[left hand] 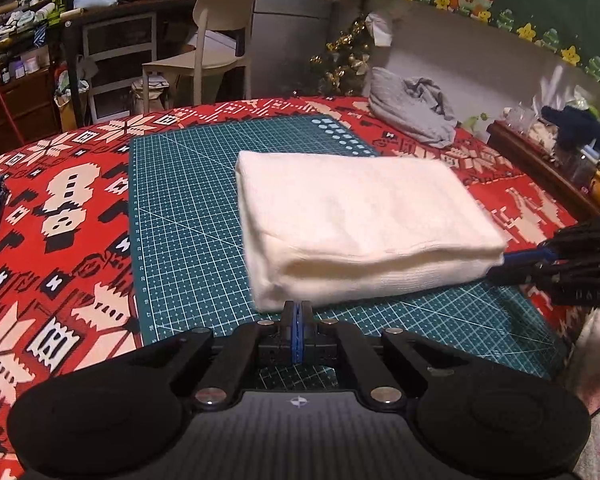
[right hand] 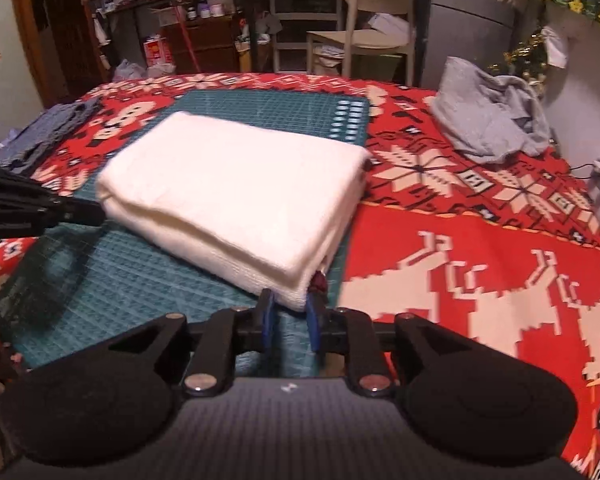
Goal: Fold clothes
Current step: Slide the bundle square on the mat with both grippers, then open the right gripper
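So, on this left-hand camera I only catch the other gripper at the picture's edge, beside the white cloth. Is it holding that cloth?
Observer: The right gripper has its jaws apart; a corner of the folded white cloth sits between them, seemingly unpinched.
Operator: Anything odd at that corner?
Observer: A small dark red bit pokes out between the layers.
Operator: What else is over there?
Observer: A thin black cable trails across the tablecloth near the grey clothes heap.
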A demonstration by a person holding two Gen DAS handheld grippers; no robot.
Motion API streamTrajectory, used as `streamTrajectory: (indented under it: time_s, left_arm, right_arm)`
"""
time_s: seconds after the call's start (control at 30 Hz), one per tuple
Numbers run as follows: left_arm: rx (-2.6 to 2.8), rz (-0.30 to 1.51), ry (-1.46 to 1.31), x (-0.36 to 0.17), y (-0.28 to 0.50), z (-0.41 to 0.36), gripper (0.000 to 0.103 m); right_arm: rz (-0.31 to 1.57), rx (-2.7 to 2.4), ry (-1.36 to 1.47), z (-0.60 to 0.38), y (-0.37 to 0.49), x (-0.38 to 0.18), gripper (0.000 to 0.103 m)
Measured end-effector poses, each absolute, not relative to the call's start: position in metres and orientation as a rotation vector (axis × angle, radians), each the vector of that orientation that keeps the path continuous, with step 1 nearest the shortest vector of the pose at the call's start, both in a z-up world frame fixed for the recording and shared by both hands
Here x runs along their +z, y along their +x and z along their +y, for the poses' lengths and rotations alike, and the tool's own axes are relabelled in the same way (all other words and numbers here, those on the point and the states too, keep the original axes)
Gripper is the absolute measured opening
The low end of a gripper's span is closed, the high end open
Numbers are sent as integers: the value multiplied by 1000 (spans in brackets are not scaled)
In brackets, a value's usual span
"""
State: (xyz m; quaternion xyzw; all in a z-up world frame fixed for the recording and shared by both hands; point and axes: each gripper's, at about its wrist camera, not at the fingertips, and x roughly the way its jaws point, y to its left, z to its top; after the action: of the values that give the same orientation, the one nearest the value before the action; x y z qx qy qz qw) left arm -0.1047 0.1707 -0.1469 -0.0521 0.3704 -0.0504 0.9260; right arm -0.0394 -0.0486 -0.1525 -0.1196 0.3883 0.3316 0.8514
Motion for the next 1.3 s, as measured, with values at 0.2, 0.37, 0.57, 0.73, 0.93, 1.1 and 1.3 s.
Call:
streamTrajectory:
  time_s: [0.2,0.37,0.57,0.73,0.93,1.1,1.3]
  left_arm:
    - [-114,753,-115,-149,-122,168,1]
    - [-174,741,-115,-152,-131,162,1]
    - [-168,740,-101,-157,-129,162,1]
    - [-181,745,-101,-159,-128,158,1]
    - [-185,750,-81,-159,-126,150,0]
    - [-176,756,-82,-158,-125,148,0]
    - [-162,762,-83,-159,-125,148,1]
  right_arm:
    - [810,810,-279,-11,-75,-153,19]
    - [781,878,-286,27,-98,-155,5]
    - [770,906,-308,47,-111,-156,3]
    - [771,867,-286,23,-105,-146,4]
    - [733,676,-259,-25,-59,-135,5]
    - [706,622,-339,-36,-7,-152,6]
    - [711,807,-315,-28,13,-163,5]
